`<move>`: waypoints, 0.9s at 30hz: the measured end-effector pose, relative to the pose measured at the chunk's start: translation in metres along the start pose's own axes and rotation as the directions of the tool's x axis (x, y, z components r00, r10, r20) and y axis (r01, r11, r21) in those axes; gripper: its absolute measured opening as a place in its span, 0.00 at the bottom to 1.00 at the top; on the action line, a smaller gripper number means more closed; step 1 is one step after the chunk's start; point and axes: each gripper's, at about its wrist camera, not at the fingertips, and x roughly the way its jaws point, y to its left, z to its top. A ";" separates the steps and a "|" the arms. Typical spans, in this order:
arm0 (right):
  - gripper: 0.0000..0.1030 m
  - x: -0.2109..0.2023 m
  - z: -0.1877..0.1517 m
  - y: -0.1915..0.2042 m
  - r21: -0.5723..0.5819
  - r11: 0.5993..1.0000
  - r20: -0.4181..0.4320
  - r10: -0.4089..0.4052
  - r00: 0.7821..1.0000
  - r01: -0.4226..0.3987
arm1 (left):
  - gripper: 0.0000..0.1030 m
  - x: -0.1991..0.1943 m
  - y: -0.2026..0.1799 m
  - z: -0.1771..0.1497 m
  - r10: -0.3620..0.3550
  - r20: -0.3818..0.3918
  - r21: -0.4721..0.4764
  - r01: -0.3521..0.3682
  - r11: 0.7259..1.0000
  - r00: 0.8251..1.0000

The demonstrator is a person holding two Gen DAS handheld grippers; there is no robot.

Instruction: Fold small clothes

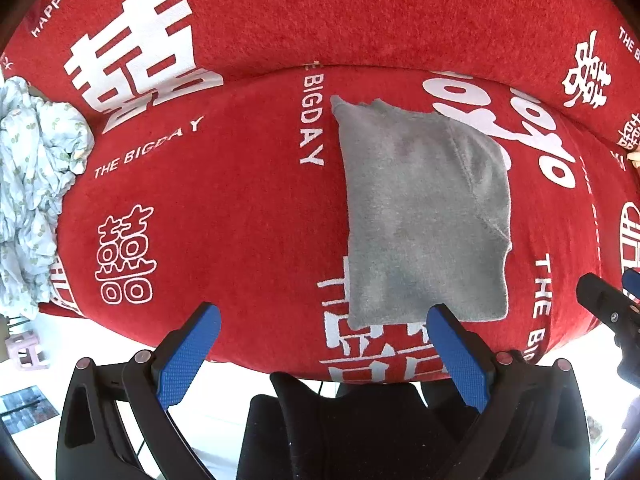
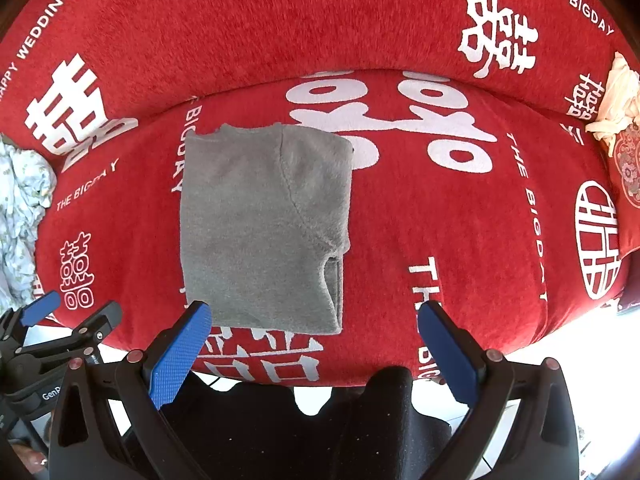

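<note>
A small grey garment (image 1: 424, 216) lies folded into a neat rectangle on the red sofa seat (image 1: 224, 208); it also shows in the right wrist view (image 2: 260, 232). My left gripper (image 1: 324, 316) is open and empty, held just in front of the garment's near edge, to its left. My right gripper (image 2: 314, 314) is open and empty, at the garment's near right corner. Each gripper shows at the edge of the other's view: the right one (image 1: 608, 304) and the left one (image 2: 60, 320).
A crumpled pale blue patterned cloth (image 1: 32, 184) lies at the seat's left end. A cream cloth (image 2: 616, 96) and a red patterned cushion (image 2: 628, 164) sit at the right end. The red backrest (image 1: 360, 12) rises behind. White floor lies below the seat's front edge.
</note>
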 end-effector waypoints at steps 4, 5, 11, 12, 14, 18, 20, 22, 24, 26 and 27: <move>1.00 -0.001 0.001 0.001 -0.002 1.000 0.002 0.002 1.000 -0.002 | 1.00 -0.001 -0.001 0.001 0.002 0.003 0.001 -0.002 1.000 1.000; 1.00 -0.001 0.001 0.001 -0.001 1.000 0.003 0.002 1.000 -0.002 | 1.00 -0.001 -0.001 0.002 0.002 0.005 0.003 -0.002 1.000 1.000; 1.00 -0.001 0.001 0.001 0.000 1.000 0.003 0.000 1.000 0.000 | 1.00 -0.003 -0.001 0.004 -0.001 0.006 0.005 0.001 1.000 1.000; 1.00 -0.002 0.001 0.001 0.001 1.000 0.004 0.001 1.000 -0.001 | 1.00 -0.003 -0.001 0.004 0.004 0.007 0.005 -0.004 1.000 1.000; 1.00 -0.002 0.001 0.001 0.000 1.000 0.004 0.000 1.000 0.000 | 1.00 -0.003 -0.001 0.004 0.008 0.010 0.006 -0.008 1.000 1.000; 1.00 -0.002 0.003 0.002 -0.002 1.000 0.004 -0.002 1.000 0.002 | 1.00 -0.004 -0.001 0.004 0.012 0.012 0.007 -0.012 1.000 1.000; 1.00 -0.002 0.004 0.002 -0.003 1.000 0.006 -0.002 1.000 0.002 | 1.00 -0.004 -0.002 0.004 0.015 0.011 0.006 -0.015 1.000 1.000; 1.00 -0.003 0.005 0.002 -0.006 1.000 0.006 -0.001 1.000 0.002 | 1.00 -0.005 -0.001 0.004 0.017 0.011 0.005 -0.017 1.000 1.000; 1.00 -0.002 0.005 0.002 -0.007 1.000 0.005 -0.001 1.000 0.001 | 1.00 -0.005 -0.001 0.004 0.019 0.012 0.005 -0.019 1.000 1.000; 1.00 -0.003 0.005 0.002 -0.006 1.000 0.004 -0.001 1.000 0.001 | 1.00 -0.005 -0.001 0.005 0.017 0.011 0.005 -0.018 1.000 1.000; 1.00 -0.002 0.005 0.002 -0.006 1.000 0.004 -0.001 1.000 0.001 | 1.00 -0.005 -0.001 0.005 0.016 0.010 0.004 -0.016 1.000 1.000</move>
